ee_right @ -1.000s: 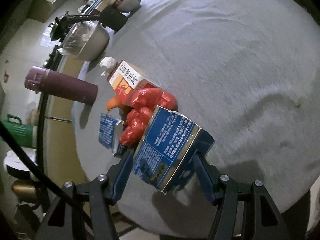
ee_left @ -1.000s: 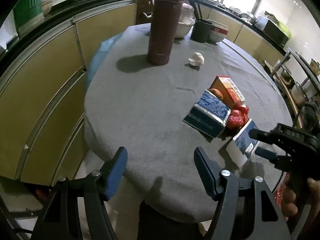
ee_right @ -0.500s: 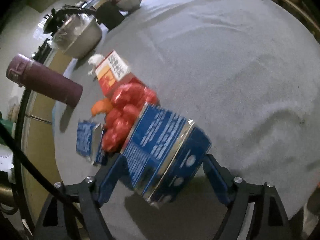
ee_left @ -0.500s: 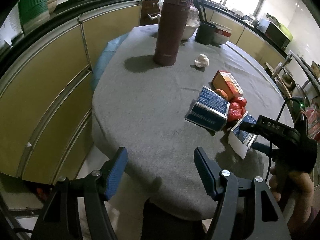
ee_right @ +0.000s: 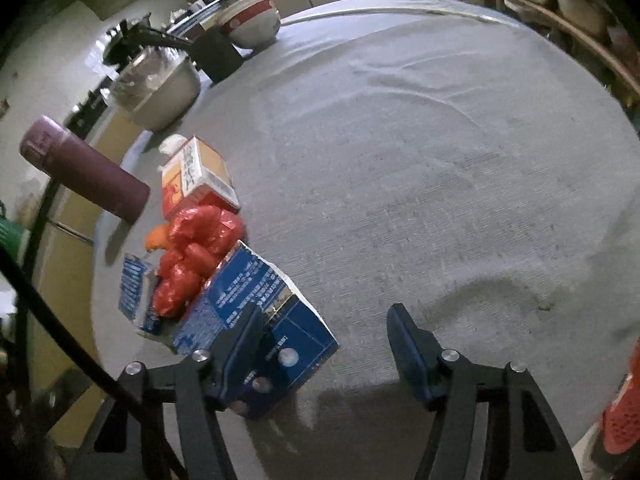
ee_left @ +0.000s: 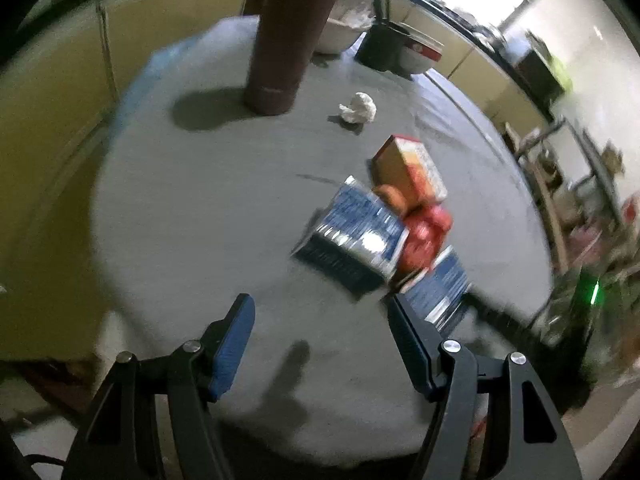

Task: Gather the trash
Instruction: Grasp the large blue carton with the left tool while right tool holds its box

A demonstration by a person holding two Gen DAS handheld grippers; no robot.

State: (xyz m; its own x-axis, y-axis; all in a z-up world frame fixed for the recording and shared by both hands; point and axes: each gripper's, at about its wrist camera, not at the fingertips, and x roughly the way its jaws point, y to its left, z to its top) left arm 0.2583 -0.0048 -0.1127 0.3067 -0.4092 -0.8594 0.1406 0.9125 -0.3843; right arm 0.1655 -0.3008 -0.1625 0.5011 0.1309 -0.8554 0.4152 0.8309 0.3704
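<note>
A heap of trash lies on the grey round table (ee_left: 192, 208): two blue cartons (ee_left: 354, 236) (ee_right: 256, 312), a red plastic bag (ee_left: 426, 236) (ee_right: 196, 256), an orange-and-white box (ee_left: 408, 168) (ee_right: 196, 176) and a crumpled white tissue (ee_left: 360, 107). My left gripper (ee_left: 320, 344) is open and empty near the table's front edge, short of the heap. My right gripper (ee_right: 324, 344) is open; its left finger rests against the near blue carton, which lies on the table outside the jaws.
A tall maroon flask (ee_left: 290, 36) (ee_right: 86, 172) stands at the back. Behind it are a metal bowl (ee_right: 156, 88), a dark cup (ee_left: 382, 48) and a red-and-white bowl (ee_right: 250, 22). Yellow cabinets (ee_left: 48, 92) curve around the left.
My right gripper let go of the blue carton and shifted right; the carton now lies by its left finger. My left gripper moved closer to the heap.
</note>
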